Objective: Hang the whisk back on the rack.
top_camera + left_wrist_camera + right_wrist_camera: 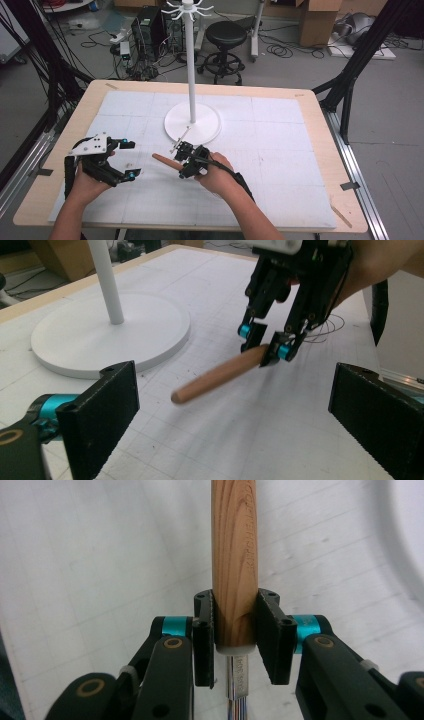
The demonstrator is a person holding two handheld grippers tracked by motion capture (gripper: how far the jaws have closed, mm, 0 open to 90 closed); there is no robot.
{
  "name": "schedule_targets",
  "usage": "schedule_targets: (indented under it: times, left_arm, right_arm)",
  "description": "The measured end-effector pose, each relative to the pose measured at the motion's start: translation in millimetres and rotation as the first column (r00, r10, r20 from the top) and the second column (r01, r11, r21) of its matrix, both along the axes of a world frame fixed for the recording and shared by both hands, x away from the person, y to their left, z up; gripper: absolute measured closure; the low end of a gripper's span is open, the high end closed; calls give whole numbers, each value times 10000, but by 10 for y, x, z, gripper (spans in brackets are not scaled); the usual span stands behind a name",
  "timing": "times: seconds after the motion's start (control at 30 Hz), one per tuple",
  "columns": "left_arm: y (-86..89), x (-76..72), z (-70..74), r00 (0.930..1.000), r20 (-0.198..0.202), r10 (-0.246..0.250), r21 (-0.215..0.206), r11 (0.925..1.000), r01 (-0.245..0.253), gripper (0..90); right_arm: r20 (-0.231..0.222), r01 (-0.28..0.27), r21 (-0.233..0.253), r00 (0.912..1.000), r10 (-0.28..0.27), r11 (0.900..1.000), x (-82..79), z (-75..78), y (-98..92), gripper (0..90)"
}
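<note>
My right gripper [235,630] clamps the wooden handle [234,555] near its metal end, held just above the white mat [280,150]. My left gripper [129,159] hangs spread wide, holding nothing, nearby.

Smooth, matt wooden handle [234,565] with visible grain and faint stamped lettering, ending in a shiny metal shank [239,677]. Matt black plastic jaws on the right gripper [235,630], beside glossy turquoise metal bushings. Near the handle, matt white stand base [107,335] on gridded paper-like mat [260,425].
</note>
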State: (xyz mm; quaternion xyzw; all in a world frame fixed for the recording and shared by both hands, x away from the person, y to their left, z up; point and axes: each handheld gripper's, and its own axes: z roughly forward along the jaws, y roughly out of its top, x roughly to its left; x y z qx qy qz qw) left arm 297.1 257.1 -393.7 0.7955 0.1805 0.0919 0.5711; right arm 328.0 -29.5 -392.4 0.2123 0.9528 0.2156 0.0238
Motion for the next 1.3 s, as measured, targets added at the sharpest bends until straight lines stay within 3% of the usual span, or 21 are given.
schedule_targets:
  times: [0.13, 0.27, 0.4, 0.57, 0.73, 0.8, 0.9, 1.0, 1.07, 1.23, 1.3]
  left_arm:
    - [0, 7, -3, 10000, -19, -36, 33, 10000, 36, 66]
    - [-9, 3, -6, 10000, -15, -56, 66, 10000, 56, 66]
    - [-4, 6, -7, 10000, -19, -42, 59, 10000, 43, 66]
    - [-6, 7, -9, 10000, -37, -29, 54, 10000, 29, 66]
    - [-17, 1, -9, 10000, -45, -77, 102, 9999, 77, 66]
    - [-16, 4, -8, 10000, -23, -65, 57, 10000, 65, 66]
    - [-11, 6, -4, 10000, -8, -51, 32, 10000, 51, 66]
    - [-9, 6, -4, 10000, 6, -67, 80, 9999, 67, 66]
    - [-13, 0, -5, 10000, -42, -41, 46, 10000, 42, 66]
    - [-12, 1, -2, 10000, 7, -47, 65, 10000, 47, 66]
    - [-9, 6, -2, 10000, 14, -59, 47, 10000, 59, 66]
  right_arm:
    - [332, 317, 902, 9988, -348, 9954, 20, 160, -160, 710]
    - [723, 676, 1909, 9939, -827, 9793, 33, 334, -358, 710]
    - [1036, 863, 2822, 9874, -1198, 9555, 48, 464, -538, 710]
    - [1141, 1150, 3845, 9787, -1708, 9159, 50, 608, -716, 711]
    - [1610, 1142, 4192, 9670, -1976, 9007, 51, 783, -843, 711]
    - [1634, 1182, 4435, 9640, -2098, 8884, 70, 845, -896, 711]
    - [1718, 1189, 4595, 9604, -2195, 8802, 106, 923, -969, 710]
    - [1921, 1129, 4873, 9535, -2324, 8659, 148, 993, -1042, 710]
    - [1836, 1271, 5048, 9507, -2500, 8538, 195, 1043, -1089, 710]
    - [1988, 1498, 5259, 9355, -2922, 8372, 311, 1198, -1181, 710]
    - [1948, 1554, 5457, 9322, -3051, 8234, 344, 1263, -1217, 710]
